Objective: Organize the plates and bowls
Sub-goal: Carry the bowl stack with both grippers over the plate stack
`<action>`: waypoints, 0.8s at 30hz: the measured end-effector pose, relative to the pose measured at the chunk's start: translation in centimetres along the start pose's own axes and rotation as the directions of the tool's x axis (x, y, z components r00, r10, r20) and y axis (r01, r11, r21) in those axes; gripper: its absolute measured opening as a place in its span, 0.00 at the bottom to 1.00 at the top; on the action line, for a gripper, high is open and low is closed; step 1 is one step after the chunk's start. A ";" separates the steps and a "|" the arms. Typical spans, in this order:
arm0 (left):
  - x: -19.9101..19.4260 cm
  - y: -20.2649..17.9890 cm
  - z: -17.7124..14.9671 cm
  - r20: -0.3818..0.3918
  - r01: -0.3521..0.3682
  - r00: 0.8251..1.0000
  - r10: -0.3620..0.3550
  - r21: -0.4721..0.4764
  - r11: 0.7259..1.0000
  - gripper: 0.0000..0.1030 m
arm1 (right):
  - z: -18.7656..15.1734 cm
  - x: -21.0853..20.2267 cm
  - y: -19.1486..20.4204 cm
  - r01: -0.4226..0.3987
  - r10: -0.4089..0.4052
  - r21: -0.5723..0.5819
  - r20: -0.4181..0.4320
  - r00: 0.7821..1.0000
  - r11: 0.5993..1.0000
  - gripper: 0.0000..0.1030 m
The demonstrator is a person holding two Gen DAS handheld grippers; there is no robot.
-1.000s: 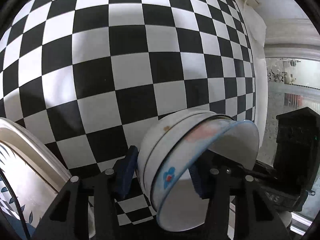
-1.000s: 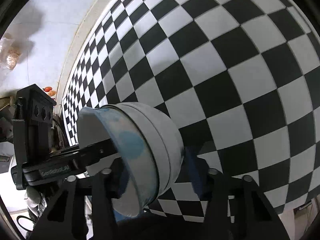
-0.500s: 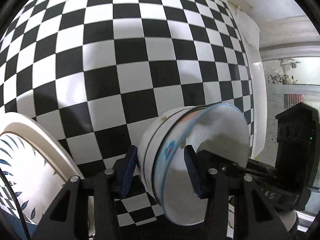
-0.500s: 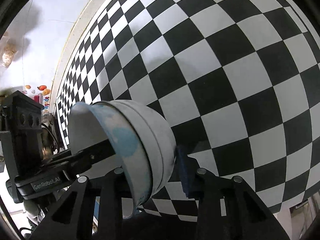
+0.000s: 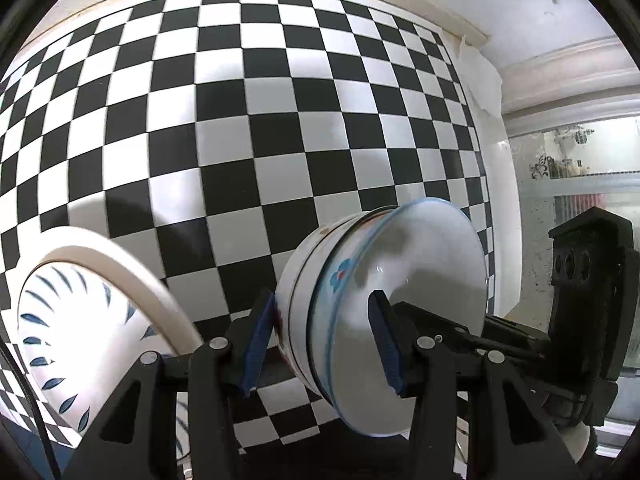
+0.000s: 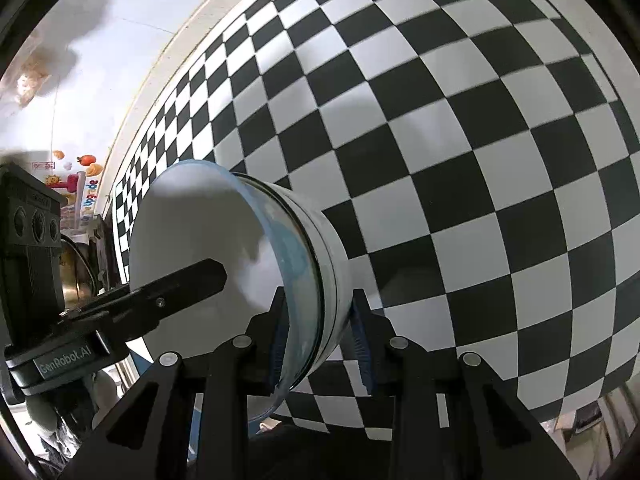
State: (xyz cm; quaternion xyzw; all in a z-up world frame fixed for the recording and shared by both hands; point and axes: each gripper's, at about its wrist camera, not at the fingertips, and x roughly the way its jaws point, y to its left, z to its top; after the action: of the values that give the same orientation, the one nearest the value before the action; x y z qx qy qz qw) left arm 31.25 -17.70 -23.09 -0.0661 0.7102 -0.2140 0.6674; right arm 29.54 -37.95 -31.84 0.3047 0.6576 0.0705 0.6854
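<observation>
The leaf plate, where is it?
In the left wrist view, the leaf plate sits low on the left, on the checkered cloth, beside the bowls.

Two nested bowls (image 5: 384,280), perhaps, and one plate (image 5: 92,320).

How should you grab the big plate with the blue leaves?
Grip the leaf-patterned plate by its thick cream rim, one finger inside and one outside. Come from above its upper edge: the plate looks tilted, so that rim stands free, while its lower part is hidden behind the left gripper.
</observation>
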 end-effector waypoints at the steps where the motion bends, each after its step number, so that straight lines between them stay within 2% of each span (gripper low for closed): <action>1: -0.4 0.1 -0.1 0.006 0.000 1.000 0.000 0.000 1.000 0.43 | 0.0 -0.2 0.3 0.001 -0.001 -0.005 0.001 1.000 1.000 0.31; 8: -3.9 2.1 -1.3 0.053 -0.005 0.999 0.007 -0.028 1.000 0.43 | -0.6 -0.9 4.3 -0.015 0.016 -0.070 0.008 1.000 0.997 0.31; 14: -6.5 5.5 -2.7 0.095 -0.010 0.995 0.018 -0.081 0.997 0.43 | -1.5 -0.3 8.4 -0.025 0.024 -0.141 -0.008 1.000 0.990 0.31; 24: -9.1 12.4 -5.5 0.144 -0.013 0.988 0.046 -0.221 0.975 0.43 | -3.3 3.6 15.6 -0.044 0.023 -0.265 -0.083 0.996 0.963 0.31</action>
State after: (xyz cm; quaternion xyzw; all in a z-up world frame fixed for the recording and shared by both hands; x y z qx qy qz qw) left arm 29.20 -1.92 -19.53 -0.1443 0.6787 -0.1188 0.7103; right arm 31.68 -22.50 -26.82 0.2180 0.6634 0.1818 0.6924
